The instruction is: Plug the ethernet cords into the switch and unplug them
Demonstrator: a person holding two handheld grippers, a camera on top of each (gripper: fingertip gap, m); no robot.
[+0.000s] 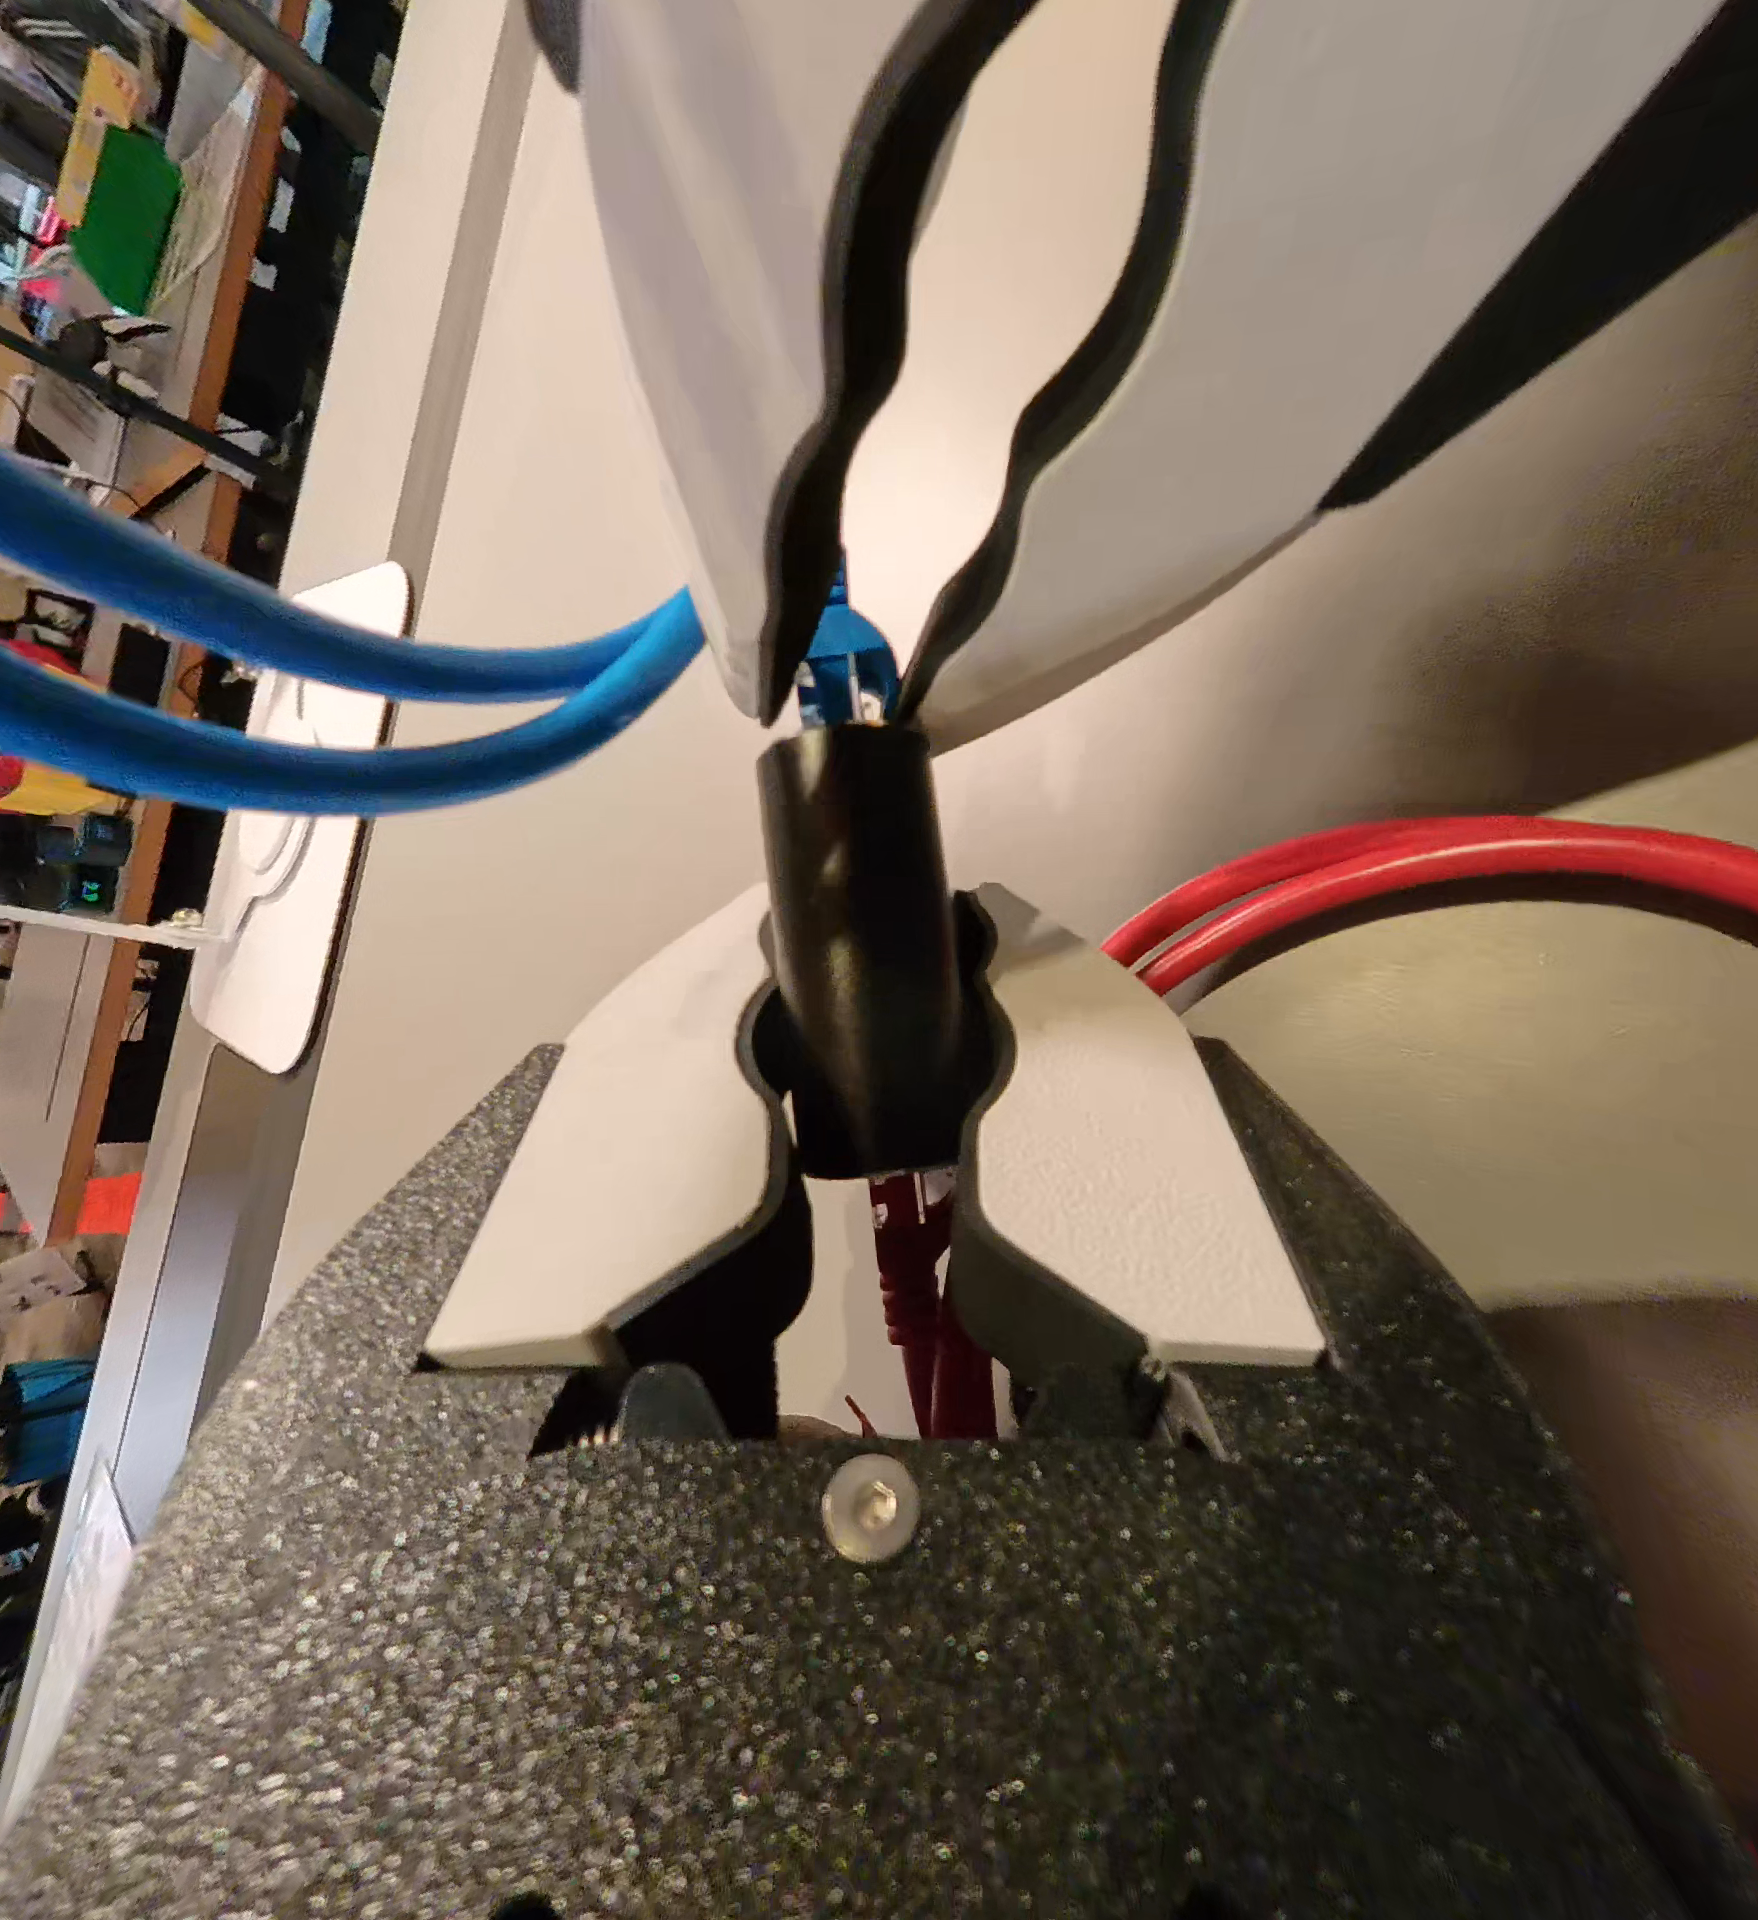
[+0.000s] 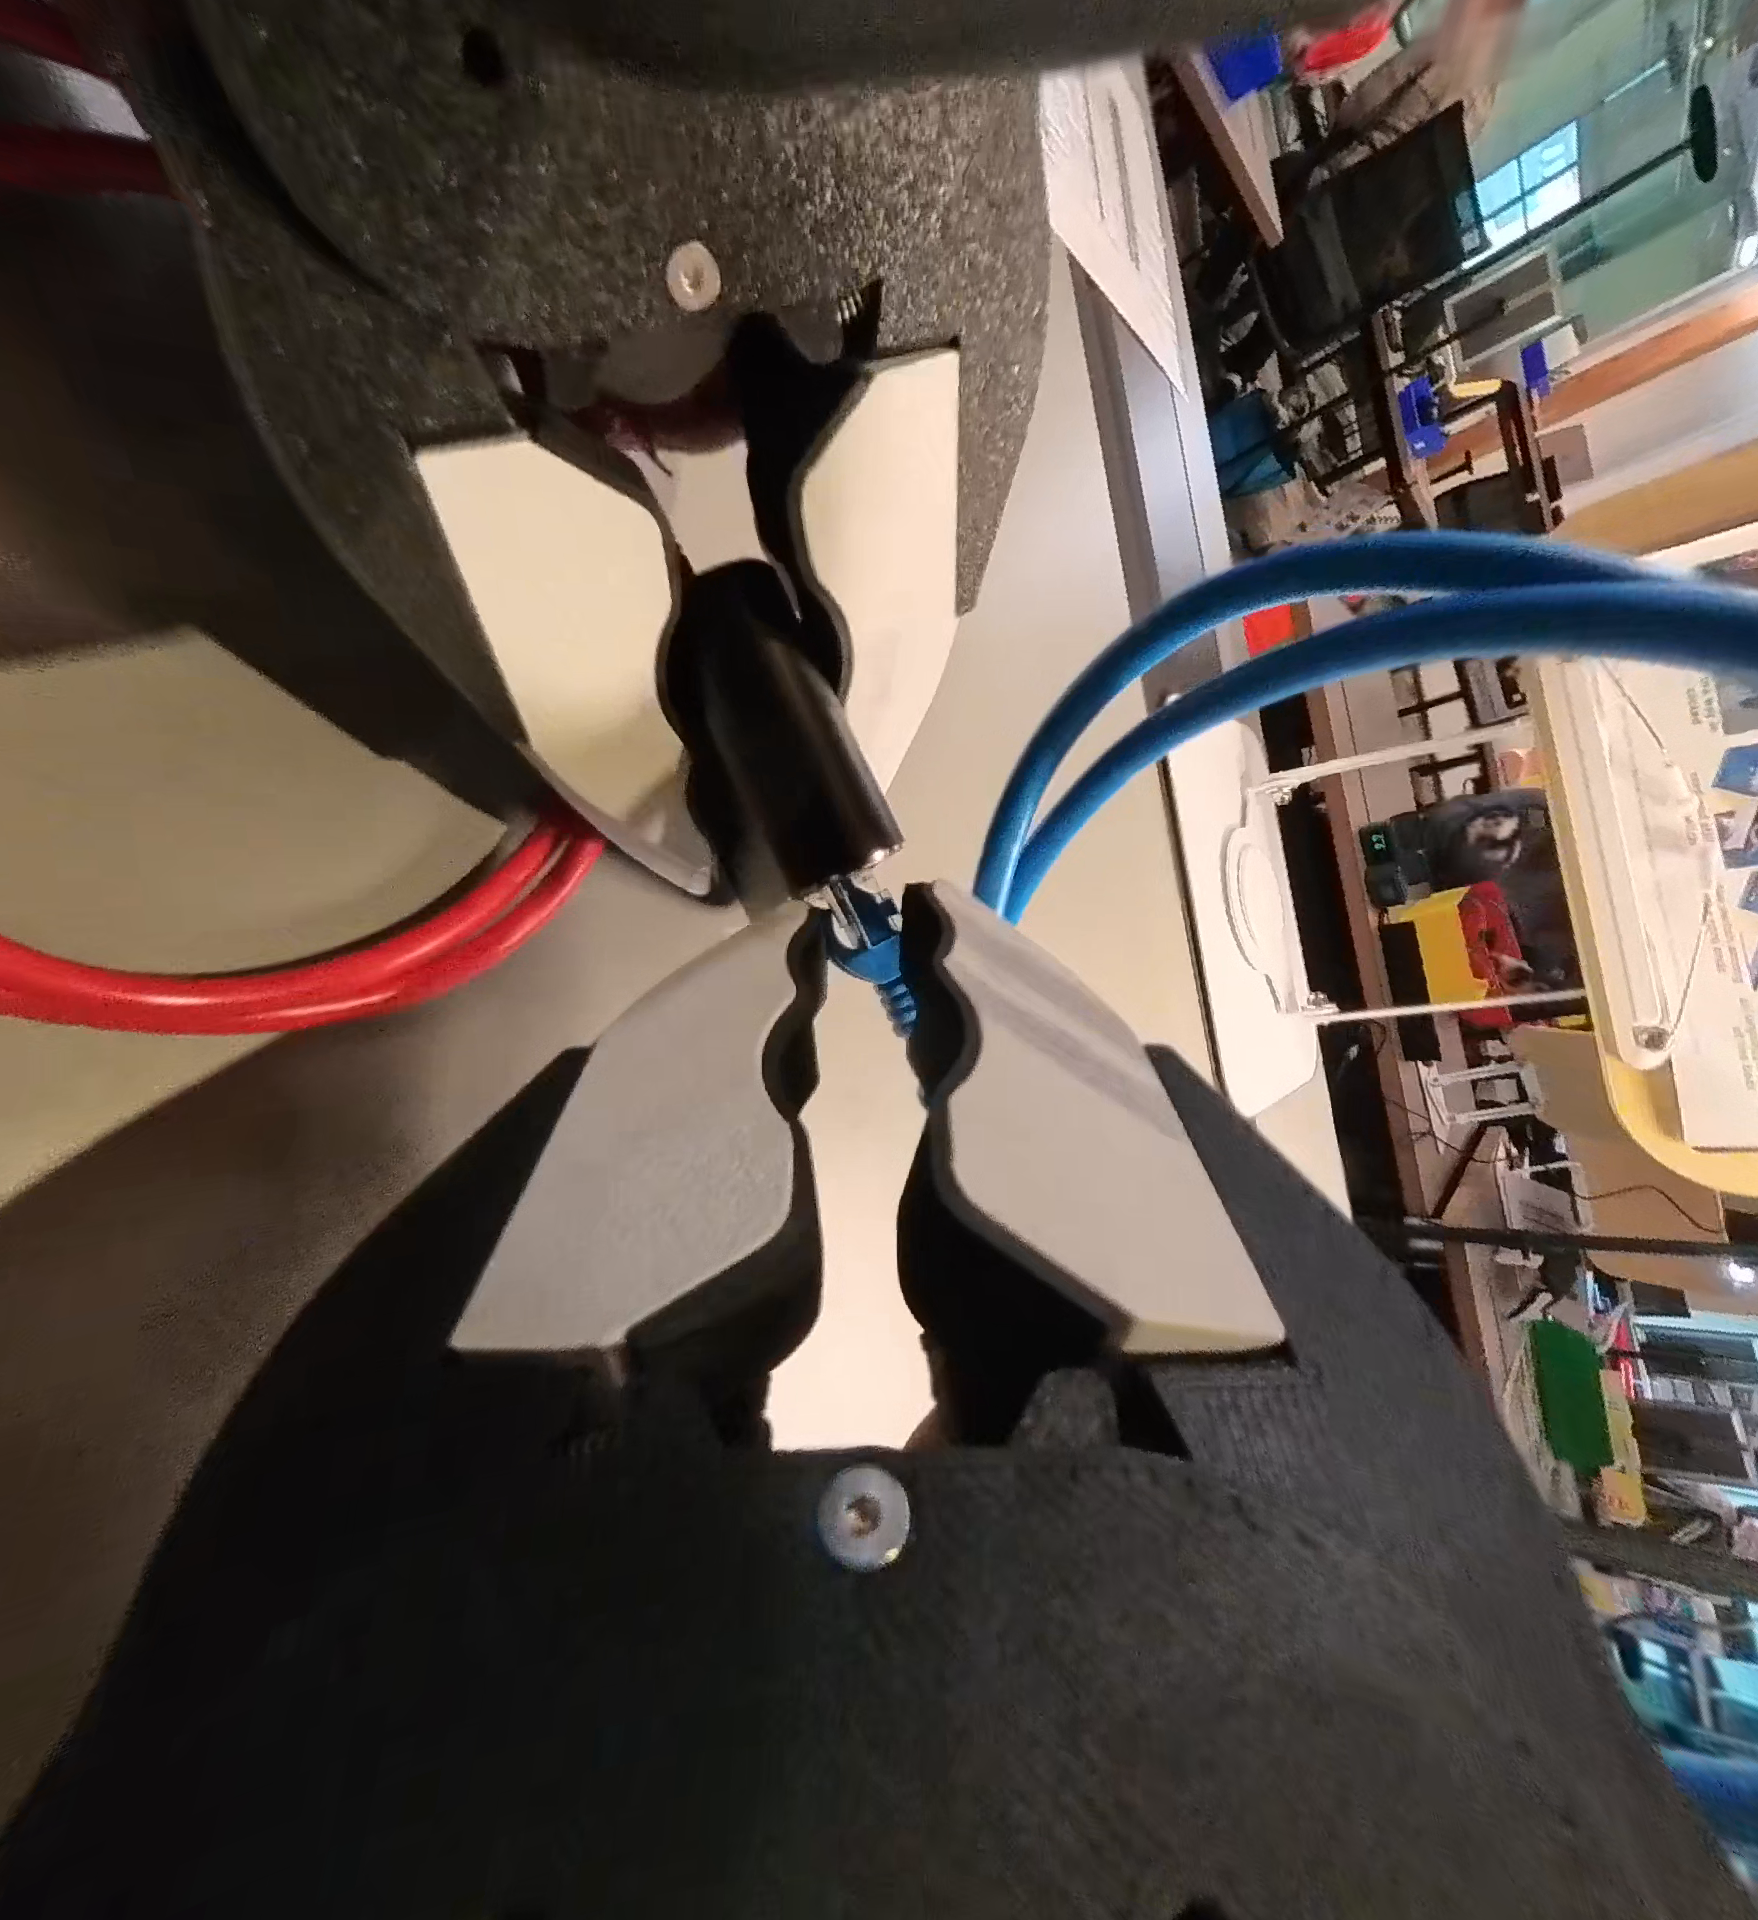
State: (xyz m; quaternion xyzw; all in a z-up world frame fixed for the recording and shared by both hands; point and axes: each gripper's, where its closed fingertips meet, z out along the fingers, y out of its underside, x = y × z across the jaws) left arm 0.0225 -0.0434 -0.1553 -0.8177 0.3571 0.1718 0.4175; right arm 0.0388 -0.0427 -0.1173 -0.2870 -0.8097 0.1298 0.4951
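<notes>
Black coupler [image 1: 859, 956] in left claw [image 1: 880, 1023] points lengthwise at blue plug [image 2: 870, 951] pinched by right claw [image 2: 859, 935].

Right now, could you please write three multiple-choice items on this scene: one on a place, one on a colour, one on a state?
1. Where does the blue plug sit?
A. at the black coupler's mouth
B. on the floor
C. far from the coupler

2. Which colour is the cord at the coupler's other end?
A. green
B. red
C. yellow

3. How is the left gripper?
A. wide open
B. shut on the coupler
C. out of view

Key: 1 A, plug tip meets the coupler; 2 B, red loops trail behind; 3 B, fingers clamp its body.
</notes>
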